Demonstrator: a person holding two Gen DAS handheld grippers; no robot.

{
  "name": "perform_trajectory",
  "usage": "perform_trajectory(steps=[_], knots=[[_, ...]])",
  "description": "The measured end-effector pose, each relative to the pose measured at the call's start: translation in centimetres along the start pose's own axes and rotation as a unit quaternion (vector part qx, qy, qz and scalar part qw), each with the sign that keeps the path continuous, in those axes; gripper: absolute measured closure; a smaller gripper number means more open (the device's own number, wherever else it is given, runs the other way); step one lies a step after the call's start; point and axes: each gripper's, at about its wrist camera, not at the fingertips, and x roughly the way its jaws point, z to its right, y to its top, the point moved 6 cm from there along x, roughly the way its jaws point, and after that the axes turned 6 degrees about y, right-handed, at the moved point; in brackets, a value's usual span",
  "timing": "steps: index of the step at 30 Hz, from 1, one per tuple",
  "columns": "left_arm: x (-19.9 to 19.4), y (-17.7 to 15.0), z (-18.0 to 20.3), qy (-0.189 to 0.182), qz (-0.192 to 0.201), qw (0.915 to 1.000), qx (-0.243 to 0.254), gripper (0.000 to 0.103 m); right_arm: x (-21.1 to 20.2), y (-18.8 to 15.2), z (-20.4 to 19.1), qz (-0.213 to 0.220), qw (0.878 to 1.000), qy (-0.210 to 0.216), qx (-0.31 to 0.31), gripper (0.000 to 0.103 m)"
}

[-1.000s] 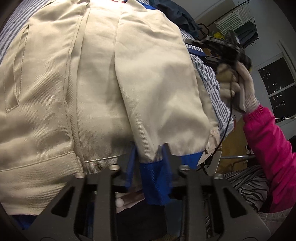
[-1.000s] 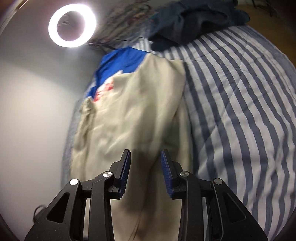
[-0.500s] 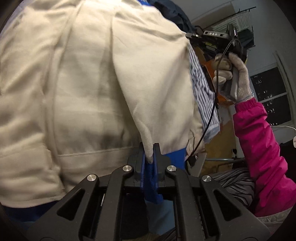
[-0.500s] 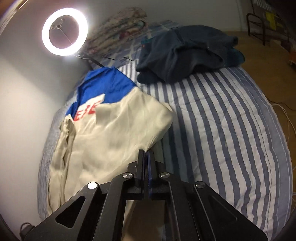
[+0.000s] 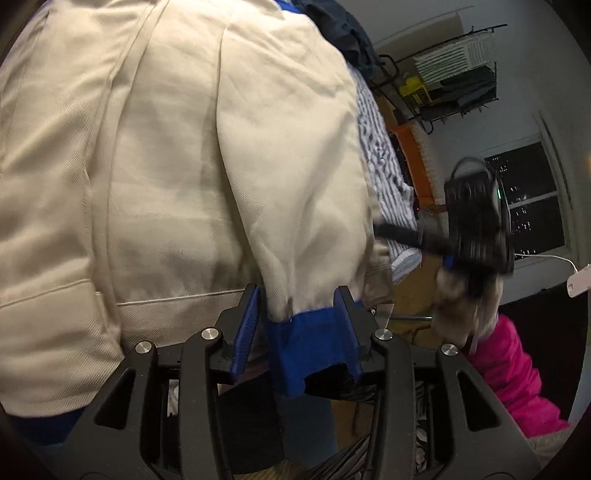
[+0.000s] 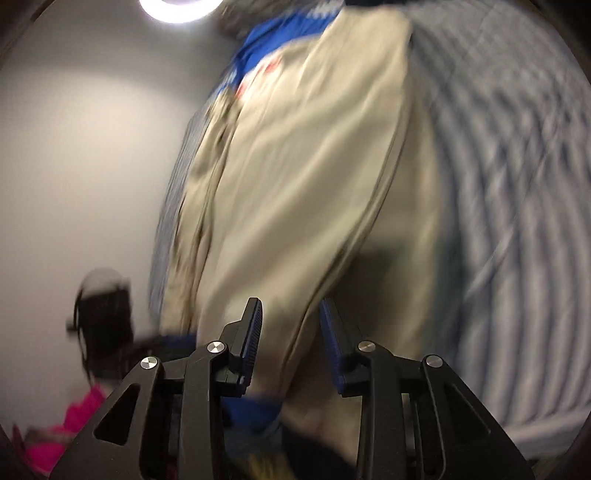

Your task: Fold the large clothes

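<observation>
- Left gripper (image 5: 299, 319): jaws spread wide. The blue cuff (image 5: 314, 347) of the folded-over sleeve (image 5: 295, 184) is seen between the 2 fingers, but no clamping is shown; the pads stand apart from the cloth edges.
- Right gripper (image 6: 291, 332): jaws also apart, nothing pinched. A seam edge of the cream jacket (image 6: 314, 166) is seen passing through the gap between the 2 fingers.
- The jacket is laid flat on the striped bedsheet (image 6: 517, 184), with 1 sleeve folded in over the body panel in the left wrist view.
- Blue upper part of the jacket with red lettering (image 6: 273, 66) is at the far end in the right wrist view; heavily blurred, text not readable.
- Jacket hem band (image 5: 55, 332) is visible at lower left in the left wrist view.
- In the left wrist view, the right gripper is seen just beside the jacket's right edge, held by a gloved hand (image 5: 465, 302) with a pink sleeve (image 5: 513, 376) below; blurred.
- Dark clothes pile (image 5: 343, 33) is on the bed beyond the jacket.
- Ring light (image 6: 181, 7) is at the top edge of the right wrist view; window (image 5: 528, 199) and rack (image 5: 454, 85) are in the background of the left.
</observation>
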Motion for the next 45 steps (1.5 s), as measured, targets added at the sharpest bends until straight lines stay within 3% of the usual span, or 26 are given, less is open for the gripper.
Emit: perform_trajectory(steps=[1, 2, 3, 4, 5, 9, 13, 18, 22, 28, 32, 35, 38, 43, 45], knots=[[0.6, 0.0, 0.0, -0.002, -0.006, 1.0000, -0.001, 0.069, 0.9, -0.8, -0.1, -0.007, 1.000, -0.001, -0.003, 0.070], [0.9, -0.1, 0.0, -0.004, -0.009, 0.9999, -0.003, 0.085, 1.5, -1.3, -0.1, -0.012, 1.000, 0.004, -0.003, 0.069], [1.3, -0.1, 0.1, -0.006, -0.014, 0.9999, -0.006, 0.091, 2.2, -1.7, -0.1, -0.014, 1.000, 0.014, 0.002, 0.073], [1.5, 0.0, 0.2, -0.005, -0.012, 0.9999, -0.007, 0.096, 2.4, -1.9, -0.3, -0.015, 1.000, 0.021, 0.002, 0.091], [1.4, 0.1, 0.5, -0.009, -0.008, 0.9999, -0.008, 0.097, 2.5, -1.8, -0.7, -0.009, 1.000, 0.017, -0.003, 0.099], [0.6, 0.2, 3.0, -0.044, 0.006, 0.9990, -0.004, 0.098, -0.3, -1.0, -3.5, 0.014, 0.999, -0.012, -0.051, 0.101], [1.1, 0.0, 4.9, -0.065, 0.006, 0.9979, 0.004, 0.098, -5.0, -0.1, -4.3, 0.049, 0.998, -0.020, -0.041, 0.101], [4.9, -0.6, 5.2, -0.015, -0.016, 0.9993, 0.031, 0.098, -4.7, -0.8, -1.5, 0.026, 0.995, -0.087, -0.040, 0.101], [6.2, -1.0, 4.4, -0.009, -0.026, 0.9994, 0.021, 0.098, -2.3, -1.5, 1.8, -0.008, 0.990, -0.134, -0.032, 0.101], [3.2, -1.7, 5.1, 0.020, -0.010, 0.9984, 0.053, 0.081, -3.4, -1.7, 2.2, -0.011, 0.994, -0.100, -0.030, 0.100], [0.6, -1.7, 6.6, 0.038, 0.036, 0.9936, 0.099, 0.081, -6.6, -0.3, 1.4, 0.040, 0.996, -0.066, -0.040, 0.099], [0.7, -1.4, 7.5, 0.050, 0.048, 0.9899, 0.124, 0.081, -7.0, 1.8, 2.0, 0.069, 0.994, -0.083, -0.030, 0.089], [1.3, -1.1, 7.9, 0.041, 0.045, 0.9917, 0.114, 0.081, -7.1, 3.9, 2.9, 0.075, 0.992, -0.095, -0.031, 0.089], [3.1, -1.4, 8.4, 0.050, 0.033, 0.9893, 0.133, 0.081, -7.9, 9.0, 4.2, 0.119, 0.987, -0.105, -0.013, 0.089], [3.8, -1.5, 8.4, 0.050, 0.026, 0.9894, 0.133, 0.081, -8.1, 11.4, 4.5, 0.132, 0.987, -0.094, -0.005, 0.089]])
